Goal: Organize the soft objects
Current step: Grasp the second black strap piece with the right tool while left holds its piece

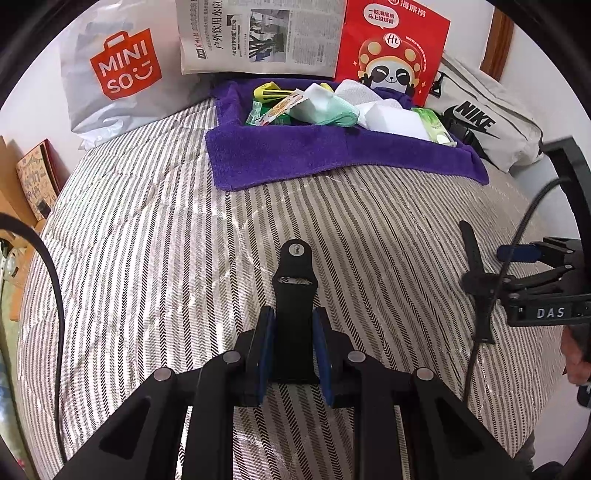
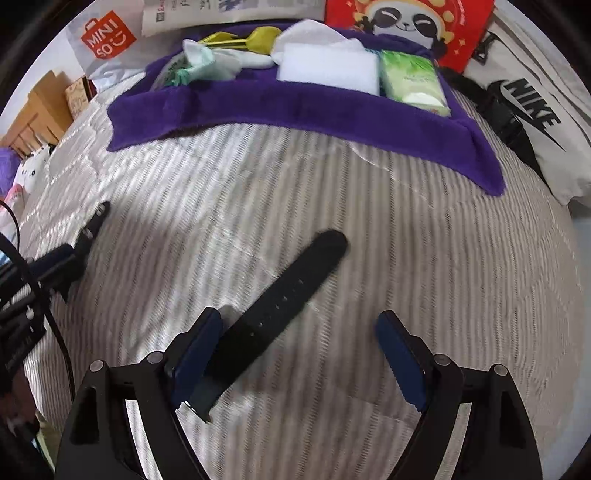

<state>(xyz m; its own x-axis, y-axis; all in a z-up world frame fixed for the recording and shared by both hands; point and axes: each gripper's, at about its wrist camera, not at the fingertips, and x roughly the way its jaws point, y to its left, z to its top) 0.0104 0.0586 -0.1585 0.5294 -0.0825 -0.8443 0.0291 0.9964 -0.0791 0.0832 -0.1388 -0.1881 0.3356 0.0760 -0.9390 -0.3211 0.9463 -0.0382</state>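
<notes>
My left gripper is shut on a short black watch strap piece with a metal stud, held over the striped bedcover. My right gripper is open; a long black strap with holes lies on the bedcover between its fingers, close to the left pad. That strap and the right gripper also show in the left wrist view. A purple towel tray at the far end holds a white sponge, a green tissue pack, cloths and yellow items.
A Miniso bag, a newspaper, a red panda bag and a Nike bag stand behind the tray. Cardboard boxes and plush toys are at the left. Cables hang by both grippers.
</notes>
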